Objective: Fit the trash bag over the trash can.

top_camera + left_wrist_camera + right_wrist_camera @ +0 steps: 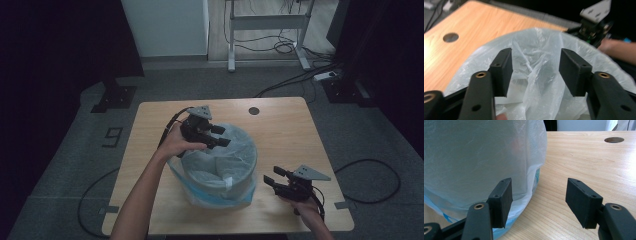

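On the table (280, 125), one bag-lined bin (220, 165), two grippers apart.

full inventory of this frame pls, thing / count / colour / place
bin: 1, grey-blue, round, centre of table
bag: 1, translucent white-blue plastic, lining the bin, draped over its rim
table: 1, light wood, round hole near far edge
desk frame: 1, white, on floor behind table
cables: several, black, on floor
left gripper: 1, black, open above the bag; fingers apart
right gripper: 1, black, open, on the bin's right, clear of the bag
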Motion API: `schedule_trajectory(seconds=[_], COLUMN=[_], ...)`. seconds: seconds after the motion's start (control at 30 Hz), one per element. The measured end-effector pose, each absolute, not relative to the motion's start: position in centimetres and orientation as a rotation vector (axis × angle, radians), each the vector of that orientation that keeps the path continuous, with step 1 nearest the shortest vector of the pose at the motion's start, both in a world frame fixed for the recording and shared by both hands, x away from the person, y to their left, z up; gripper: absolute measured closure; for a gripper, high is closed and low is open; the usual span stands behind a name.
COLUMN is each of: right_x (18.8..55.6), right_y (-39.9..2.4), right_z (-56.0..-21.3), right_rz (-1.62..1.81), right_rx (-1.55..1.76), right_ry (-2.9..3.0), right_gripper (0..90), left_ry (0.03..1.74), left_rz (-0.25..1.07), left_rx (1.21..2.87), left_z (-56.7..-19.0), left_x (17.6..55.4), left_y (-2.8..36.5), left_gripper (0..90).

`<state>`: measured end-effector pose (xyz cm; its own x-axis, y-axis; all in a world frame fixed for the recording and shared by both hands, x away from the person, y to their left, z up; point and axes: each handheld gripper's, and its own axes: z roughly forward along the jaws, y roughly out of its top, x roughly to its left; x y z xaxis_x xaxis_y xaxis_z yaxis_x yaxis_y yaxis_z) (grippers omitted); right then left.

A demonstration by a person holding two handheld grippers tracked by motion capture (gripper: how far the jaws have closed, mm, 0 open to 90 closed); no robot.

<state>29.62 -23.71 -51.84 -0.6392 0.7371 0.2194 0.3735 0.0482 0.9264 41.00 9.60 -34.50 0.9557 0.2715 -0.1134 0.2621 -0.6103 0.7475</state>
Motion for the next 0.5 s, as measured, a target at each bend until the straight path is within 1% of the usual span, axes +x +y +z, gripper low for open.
schedule_trajectory(seconds=[0.13,0.33,0.5], right_x=[29.6,29.6,29.6], right_y=[-23.7,-23.7,-23.7], right_z=[-51.8,-51.8,-51.8], right_rz=[1.619,1.62,1.62], right_rx=[1.122,1.122,1.12], right_ry=[2.018,2.017,2.021], right_gripper=[37.5,37.5,37.5], left_ry=[0.355,0.341,0.336], left_rz=[0.02,0.016,0.027], left_rx=[2.333,2.352,2.462], left_z=[-34.6,-34.4,-35.1], left_x=[41.0,41.1,41.0], left_y=[8.5,7.5,6.4], left_gripper=[46.8,47.4,48.0])
